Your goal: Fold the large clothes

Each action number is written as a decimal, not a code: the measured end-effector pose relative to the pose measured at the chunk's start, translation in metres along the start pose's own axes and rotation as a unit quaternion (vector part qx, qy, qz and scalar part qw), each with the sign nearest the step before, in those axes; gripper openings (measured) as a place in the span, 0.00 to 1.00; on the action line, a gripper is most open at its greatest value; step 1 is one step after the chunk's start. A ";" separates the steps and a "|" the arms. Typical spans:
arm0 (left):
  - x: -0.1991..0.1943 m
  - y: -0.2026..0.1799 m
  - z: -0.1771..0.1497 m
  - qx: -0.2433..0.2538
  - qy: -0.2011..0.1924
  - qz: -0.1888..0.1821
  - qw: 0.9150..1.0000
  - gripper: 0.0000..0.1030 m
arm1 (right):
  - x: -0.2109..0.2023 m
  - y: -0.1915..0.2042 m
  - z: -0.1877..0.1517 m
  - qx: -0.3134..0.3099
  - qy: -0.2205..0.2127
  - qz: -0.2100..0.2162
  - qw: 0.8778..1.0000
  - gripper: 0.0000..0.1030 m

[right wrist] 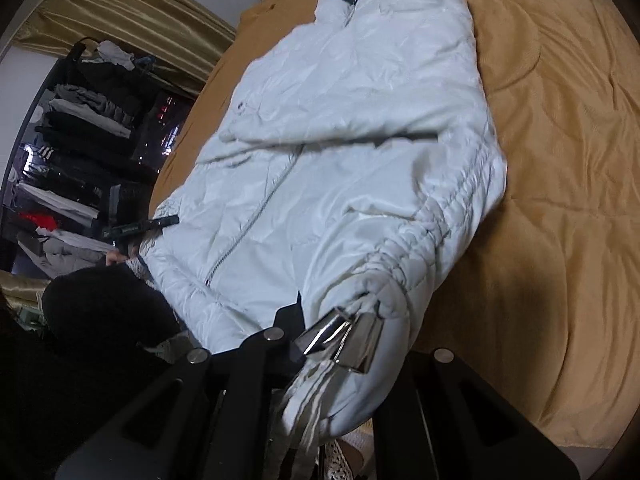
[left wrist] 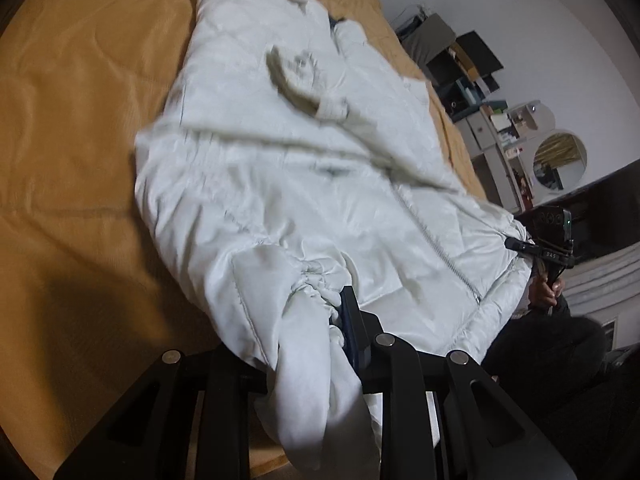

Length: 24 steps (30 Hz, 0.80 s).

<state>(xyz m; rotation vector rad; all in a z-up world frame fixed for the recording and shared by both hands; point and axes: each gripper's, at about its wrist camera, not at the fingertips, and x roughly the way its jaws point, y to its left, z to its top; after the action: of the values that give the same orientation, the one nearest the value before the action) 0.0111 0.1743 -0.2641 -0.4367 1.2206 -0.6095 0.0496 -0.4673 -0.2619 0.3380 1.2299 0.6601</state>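
Observation:
A white puffer jacket (left wrist: 304, 184) lies front up on the orange bedspread (left wrist: 72, 128), zipper closed, sleeves folded across the chest. My left gripper (left wrist: 340, 316) is shut on the jacket's gathered hem corner and lifts it. My right gripper (right wrist: 340, 328) is shut on the other hem corner of the jacket (right wrist: 352, 128) and lifts it too. The right gripper also shows in the left wrist view (left wrist: 516, 245) at the hem's far corner, and the left gripper shows in the right wrist view (right wrist: 168, 222). The collar lies at the far end.
The orange bedspread (right wrist: 560, 168) spreads around the jacket. Shelves with boxes and a round mirror (left wrist: 560, 164) stand by the wall. A rack of dark clothes (right wrist: 80, 128) and gold curtains (right wrist: 132, 12) stand beside the bed. The person's dark clothing (right wrist: 104, 312) is near the hem.

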 end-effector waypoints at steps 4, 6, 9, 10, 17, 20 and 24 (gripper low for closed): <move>-0.025 -0.025 0.066 0.009 -0.046 0.016 0.999 0.23 | -0.026 0.011 0.057 -0.003 -0.070 -0.005 0.998 0.08; -0.034 -0.025 0.110 -0.013 -0.071 0.017 0.997 0.24 | -0.031 0.008 0.100 0.014 -0.095 -0.010 0.995 0.08; -0.030 -0.003 0.182 -0.090 -0.103 0.001 0.991 0.24 | -0.018 -0.006 0.172 0.047 -0.117 -0.028 0.992 0.08; -0.021 0.007 0.207 -0.121 -0.108 -0.003 0.987 0.24 | -0.010 -0.015 0.194 0.062 -0.120 -0.033 0.990 0.08; 0.093 0.038 0.319 -0.148 -0.103 0.122 0.976 0.24 | 0.079 -0.101 0.291 0.215 -0.135 -0.096 0.962 0.10; 0.140 0.064 0.329 -0.159 -0.112 0.142 0.971 0.26 | 0.121 -0.139 0.295 0.259 -0.135 -0.083 0.953 0.12; 0.157 0.065 0.333 -0.150 -0.142 0.153 0.966 0.26 | 0.121 -0.155 0.281 0.277 -0.175 -0.032 0.944 0.14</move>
<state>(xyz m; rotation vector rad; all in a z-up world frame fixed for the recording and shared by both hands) 0.3763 0.1191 -0.3218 -0.5537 1.0771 -0.0901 0.3797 -0.4799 -0.3529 0.8429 1.0585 0.1692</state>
